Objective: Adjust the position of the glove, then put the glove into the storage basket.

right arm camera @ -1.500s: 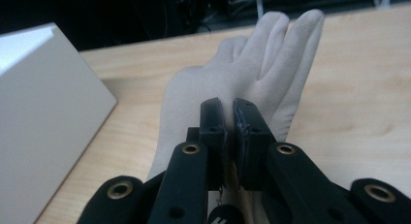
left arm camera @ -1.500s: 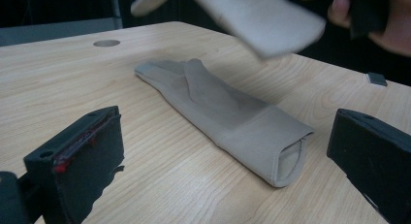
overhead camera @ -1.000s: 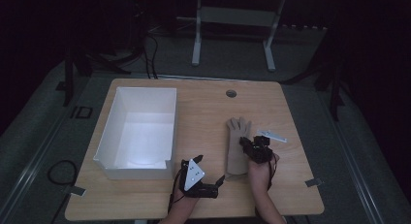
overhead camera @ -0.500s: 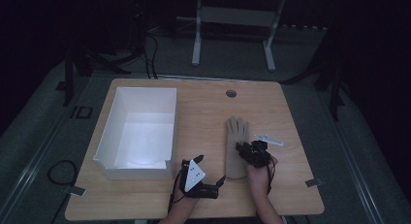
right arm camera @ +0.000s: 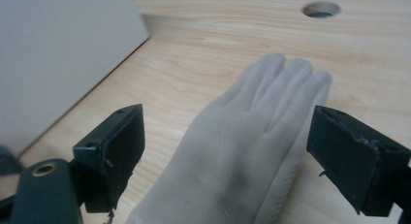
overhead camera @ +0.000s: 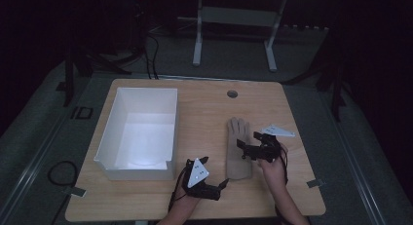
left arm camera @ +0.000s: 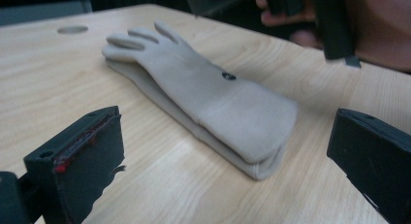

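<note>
High view: a pale glove (overhead camera: pixel 238 148) lies flat on the wooden surface (overhead camera: pixel 204 113), fingers pointing away from the person, to the right of a white box (overhead camera: pixel 139 132) and well apart from it. The right tongs (overhead camera: pixel 248 150) hang over the glove's right edge near its middle; a second ago they sat pressed together lower on the glove, and their jaws have just been opening, so the glove has been let go and now rests where it was set. The left tongs (overhead camera: pixel 221 186) lie low on the surface just off the glove's cuff, not touching it.

Left gripper view: the left tongs (left arm camera: pixel 228 156) are spread wide, nothing between them, and the glove (left arm camera: pixel 203 95) lies ahead with its cuff end nearest. It looks like two layers stacked, perhaps a pair, though I cannot tell for sure.

Right gripper view: the right tongs (right arm camera: pixel 225 156) stand spread on either side of the glove (right arm camera: pixel 247 151), the pads clear of the cloth, the white box (right arm camera: pixel 58 54) off to the left.

The release looks finished; the next grasp, likely at the cuff, has not begun.
</note>
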